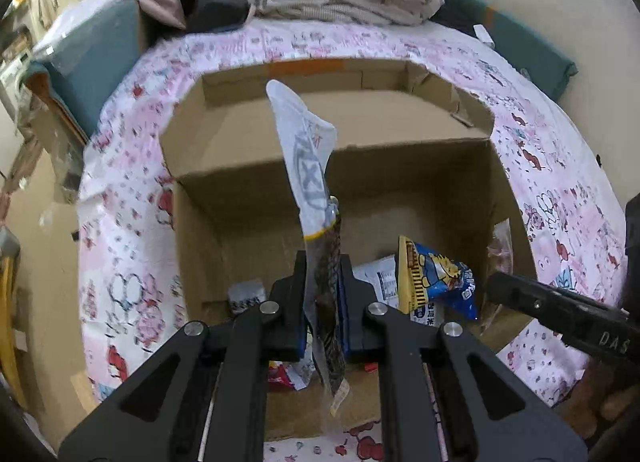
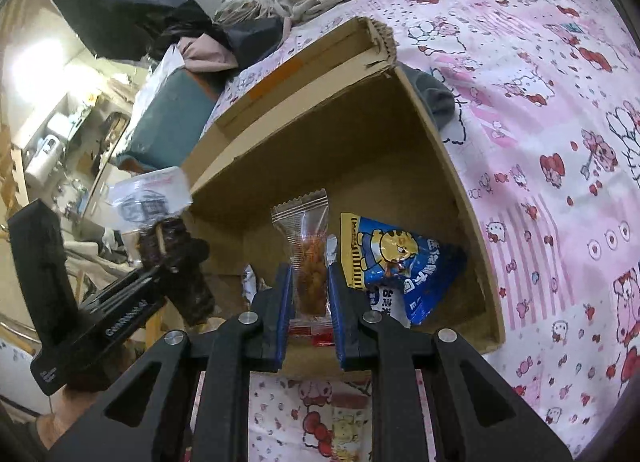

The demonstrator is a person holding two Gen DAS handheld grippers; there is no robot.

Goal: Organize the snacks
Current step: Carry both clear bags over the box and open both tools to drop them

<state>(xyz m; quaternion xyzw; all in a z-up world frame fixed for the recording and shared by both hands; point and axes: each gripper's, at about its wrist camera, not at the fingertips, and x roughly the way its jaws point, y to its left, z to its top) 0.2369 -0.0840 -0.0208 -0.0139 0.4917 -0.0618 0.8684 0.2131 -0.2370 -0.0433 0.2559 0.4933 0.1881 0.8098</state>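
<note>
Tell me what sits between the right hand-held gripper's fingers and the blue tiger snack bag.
Nothing: in the right wrist view, the blue tiger snack bag lies directly beside the right hand-held gripper.

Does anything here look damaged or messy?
Yes: the cardboard box has a torn, ragged far corner flap. Inside, the blue tiger snack bag lies tilted on other packets, not stacked neatly.

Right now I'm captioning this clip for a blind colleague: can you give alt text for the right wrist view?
The right gripper pinches a clear snack packet of orange pieces above an open cardboard box on a pink cartoon bedsheet. A blue and yellow snack bag leans inside the box. At left, the left gripper holds a dark snack packet.
</note>
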